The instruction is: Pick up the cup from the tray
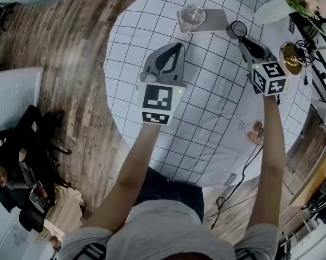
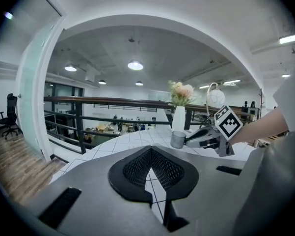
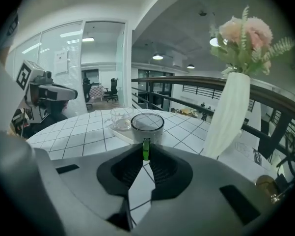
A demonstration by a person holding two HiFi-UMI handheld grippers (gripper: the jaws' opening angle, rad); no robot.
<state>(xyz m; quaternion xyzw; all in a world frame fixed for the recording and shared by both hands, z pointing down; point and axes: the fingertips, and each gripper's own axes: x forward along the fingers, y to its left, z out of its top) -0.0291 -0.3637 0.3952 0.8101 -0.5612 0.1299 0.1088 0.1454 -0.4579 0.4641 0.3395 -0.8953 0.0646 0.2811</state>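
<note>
Fingers [image 3: 167, 171] of the right gripper [image 3: 147, 156] pinch the round grey cup's [image 3: 147, 124] thin green handle [image 3: 147, 148].

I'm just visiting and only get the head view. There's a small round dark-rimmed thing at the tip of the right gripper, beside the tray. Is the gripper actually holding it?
Observer: Yes. In the right gripper view the right gripper has its jaws pinched on a thin green tab that sticks out from a grey cup.
Visitor: What does that cup look like from the side?
Observer: The left gripper view shows it side-on. It is short and plain grey, held out at the gripper's tip in front of a tall white vase.
</note>
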